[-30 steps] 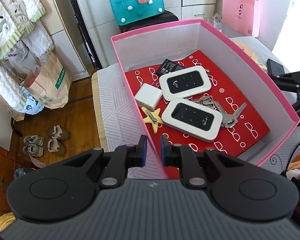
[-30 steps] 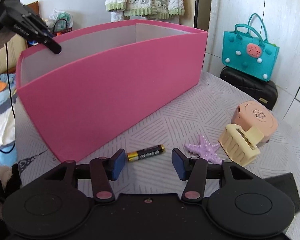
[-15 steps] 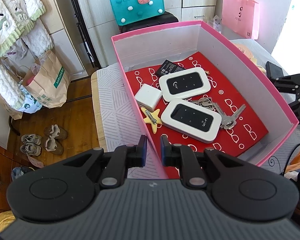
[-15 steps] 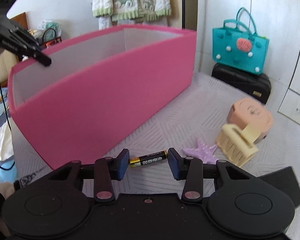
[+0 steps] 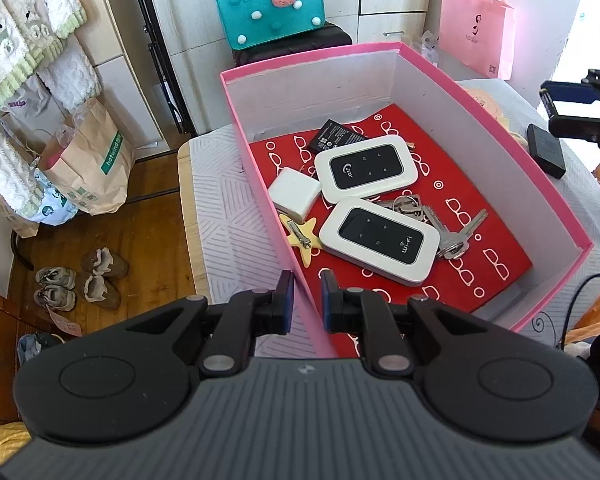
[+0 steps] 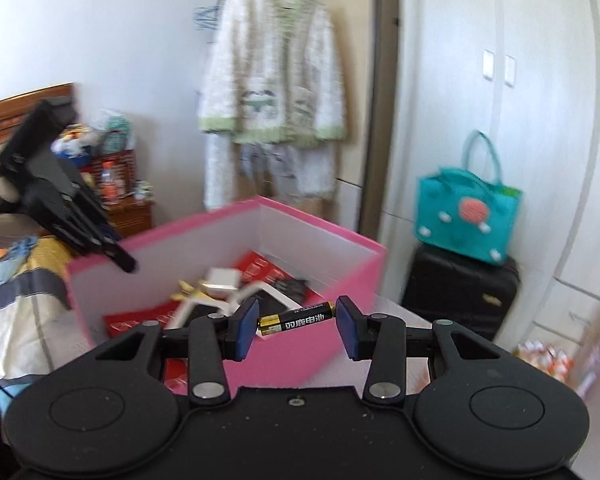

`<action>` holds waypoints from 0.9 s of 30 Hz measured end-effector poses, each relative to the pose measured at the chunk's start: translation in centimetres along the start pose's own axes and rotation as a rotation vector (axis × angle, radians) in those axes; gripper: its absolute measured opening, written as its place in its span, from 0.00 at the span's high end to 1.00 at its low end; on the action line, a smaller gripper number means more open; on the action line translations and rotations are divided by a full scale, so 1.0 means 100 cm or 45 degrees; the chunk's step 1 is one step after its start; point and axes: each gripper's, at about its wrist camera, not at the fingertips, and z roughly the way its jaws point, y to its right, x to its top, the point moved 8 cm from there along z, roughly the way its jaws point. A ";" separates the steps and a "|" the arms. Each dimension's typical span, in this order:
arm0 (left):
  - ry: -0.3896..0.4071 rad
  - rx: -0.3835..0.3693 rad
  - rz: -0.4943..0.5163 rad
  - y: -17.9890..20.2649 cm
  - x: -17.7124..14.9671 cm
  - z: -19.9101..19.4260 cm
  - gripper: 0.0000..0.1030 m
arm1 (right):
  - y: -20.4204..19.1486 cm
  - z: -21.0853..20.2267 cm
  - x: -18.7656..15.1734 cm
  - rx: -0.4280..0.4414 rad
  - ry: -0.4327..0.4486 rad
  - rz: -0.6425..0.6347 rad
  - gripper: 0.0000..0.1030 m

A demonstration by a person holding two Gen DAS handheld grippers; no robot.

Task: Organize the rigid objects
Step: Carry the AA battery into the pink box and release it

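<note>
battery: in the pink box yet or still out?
Out. The battery is clamped end to end in the right gripper, held in the air in front of the pink box, not among its contents.

Daylight, bright in both views. Left wrist view sharp throughout; strongest light at the right edge, where a doorway (image 5: 596, 20) is blown out to white. Pink box (image 5: 496, 120) evenly lit, its white inner walls bright, only soft shadows beneath the items inside. Right wrist view motion-blurred: hanging garment (image 6: 272, 92), teal bag (image 6: 466, 216) and box contents smeared, while the battery (image 6: 296, 319) and the right gripper (image 6: 296, 328) stay crisp. Fisheye bends cabinet lines and darkens the corners in both.
</note>
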 end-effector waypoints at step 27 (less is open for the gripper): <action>-0.078 0.016 -0.067 -0.001 0.009 0.002 0.87 | -0.002 0.098 0.022 0.086 -0.314 -0.239 0.54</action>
